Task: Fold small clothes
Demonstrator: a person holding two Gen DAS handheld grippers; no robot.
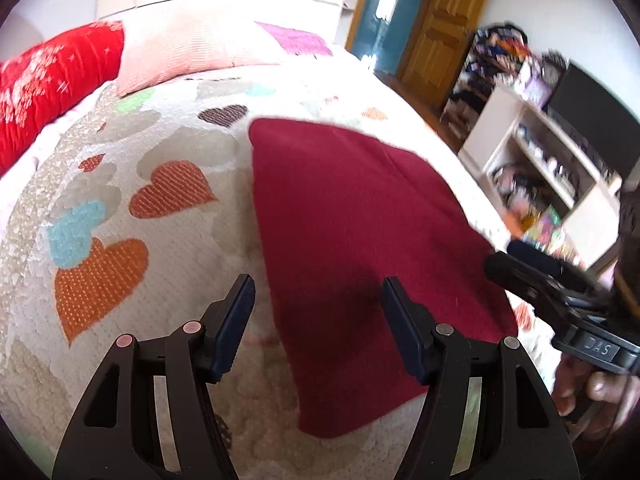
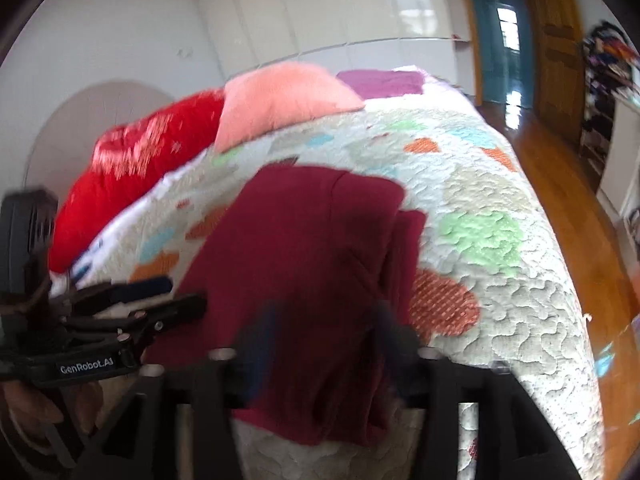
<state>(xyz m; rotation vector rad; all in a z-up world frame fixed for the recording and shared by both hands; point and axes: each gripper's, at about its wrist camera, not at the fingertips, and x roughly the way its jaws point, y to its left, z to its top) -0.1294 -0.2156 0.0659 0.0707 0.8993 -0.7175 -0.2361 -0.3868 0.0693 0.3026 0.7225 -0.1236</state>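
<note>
We see the maroon garment (image 1: 360, 248) lying flat, partly folded, on the heart-print quilt (image 1: 168, 264) of the bed. Our left gripper (image 1: 318, 312) hovers with fingers spread wide and empty; the right gripper (image 2: 324, 332) is too blurred to tell. The cloth looks soft, light and limp, so we would pinch a near corner or hem
</note>
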